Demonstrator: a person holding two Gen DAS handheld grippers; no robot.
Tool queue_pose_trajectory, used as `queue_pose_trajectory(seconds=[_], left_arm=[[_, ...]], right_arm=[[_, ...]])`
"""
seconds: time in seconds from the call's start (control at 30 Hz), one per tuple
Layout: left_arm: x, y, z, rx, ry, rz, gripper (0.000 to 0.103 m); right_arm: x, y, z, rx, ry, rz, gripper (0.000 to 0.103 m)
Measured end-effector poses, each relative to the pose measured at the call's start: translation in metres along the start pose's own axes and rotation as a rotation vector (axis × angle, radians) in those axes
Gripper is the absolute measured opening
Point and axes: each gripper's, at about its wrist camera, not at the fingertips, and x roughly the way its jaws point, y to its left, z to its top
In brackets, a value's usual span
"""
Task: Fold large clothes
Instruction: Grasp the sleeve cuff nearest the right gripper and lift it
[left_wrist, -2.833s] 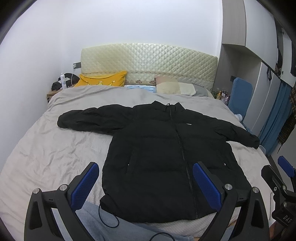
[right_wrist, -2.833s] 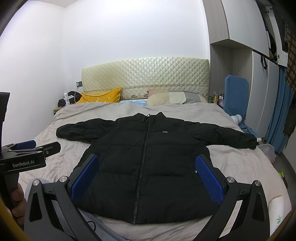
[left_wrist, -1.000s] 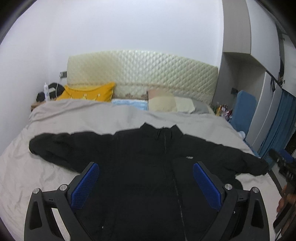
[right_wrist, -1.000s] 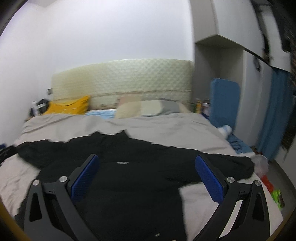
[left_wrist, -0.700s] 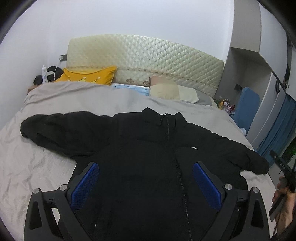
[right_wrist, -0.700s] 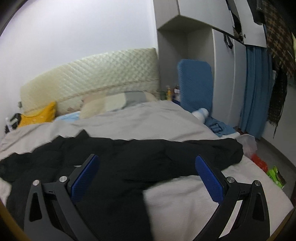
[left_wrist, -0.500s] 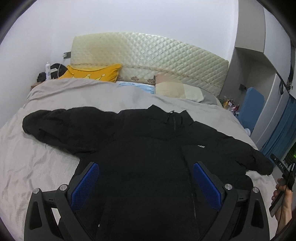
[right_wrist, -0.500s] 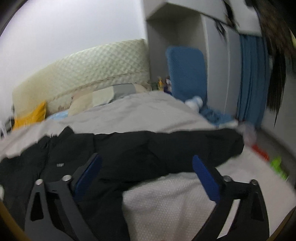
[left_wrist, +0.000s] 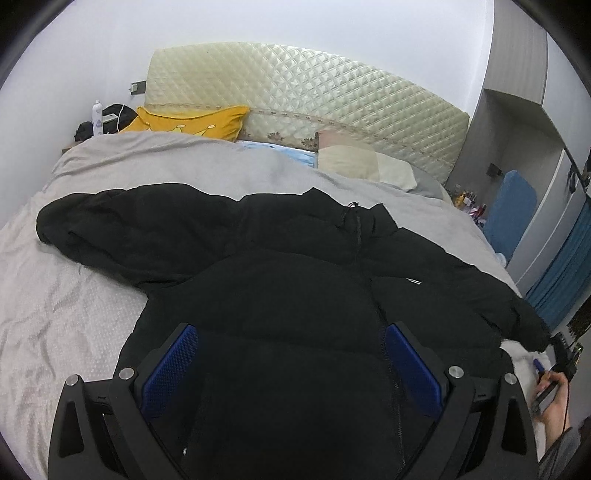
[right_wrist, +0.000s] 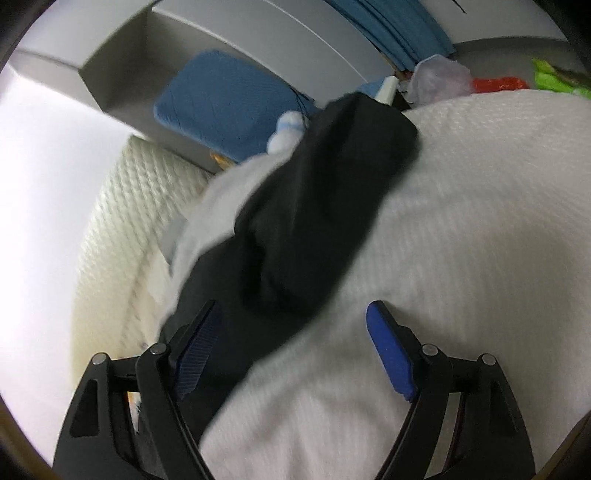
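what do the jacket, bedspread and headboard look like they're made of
Jacket: matte black synthetic shell, likely padded; it lies in puffy horizontal bands. Bedspread: pale grey-beige woven fabric, perhaps cotton; fine dotted texture and soft creases. Headboard: cream quilted upholstery, probably faux leather or vinyl; the diamond tufts catch a slight sheen.

A bed (left_wrist: 92, 314) covered by a light grey textured blanket fills the frame's lower left. A black puffer jacket (left_wrist: 314, 295) lies spread across its centre; a yellow pillow (left_wrist: 192, 122) and beige pillows (left_wrist: 362, 166) rest against the quilted headboard (left_wrist: 314, 92) above.
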Motion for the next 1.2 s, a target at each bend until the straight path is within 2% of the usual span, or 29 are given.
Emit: queue_pose_trajectory(seconds=[0.2,0.27,0.3,0.33,0.43,0.5,0.53,0.63,0.77,0.9,1.0,1.1,1.2], left_arm=[[0.022,-0.003,0.000,-0.002,0.007,0.026,0.102],[0.034,-0.005,-0.002,0.000,0.012,0.061,0.102],[0.040,-0.006,-0.001,0.004,0.025,0.061,0.102],[0.047,-0.007,-0.002,0.013,0.043,0.064,0.102],[0.057,-0.009,-0.004,0.039,0.065,0.094,0.102],[0.059,-0.006,-0.003,0.034,0.079,0.116,0.102],[0.058,-0.005,-0.003,0.031,0.080,0.120,0.102],[0.052,-0.008,-0.001,0.058,0.051,0.131,0.102],[0.044,-0.009,0.006,0.080,0.068,0.137,0.102],[0.025,-0.011,0.006,0.112,0.025,0.149,0.102],[0.021,-0.013,0.003,0.143,0.031,0.156,0.102],[0.011,-0.008,0.004,0.149,0.038,0.152,0.102],[-0.009,0.000,0.006,0.151,0.019,0.140,0.102]], right_arm=[[0.041,-0.011,0.035,0.013,-0.066,-0.013,0.079],[0.053,-0.004,0.045,-0.008,-0.100,-0.026,0.078],[0.058,-0.005,0.048,-0.011,-0.114,-0.033,0.073],[0.062,-0.005,0.049,-0.011,-0.124,-0.036,0.062],[0.070,-0.016,0.053,0.032,-0.143,-0.013,0.040],[0.068,-0.020,0.050,0.032,-0.171,0.001,0.031],[0.068,-0.018,0.049,0.018,-0.172,0.001,0.023],[0.060,0.009,0.046,-0.096,-0.188,-0.055,0.012],[0.034,0.035,0.048,-0.160,-0.213,-0.080,0.011],[0.002,0.064,0.059,-0.199,-0.241,-0.075,0.011],[-0.029,0.104,0.064,-0.262,-0.256,-0.050,0.011],[-0.065,0.161,0.064,-0.348,-0.273,-0.003,0.011],[-0.093,0.219,0.049,-0.510,-0.280,-0.003,0.011]])
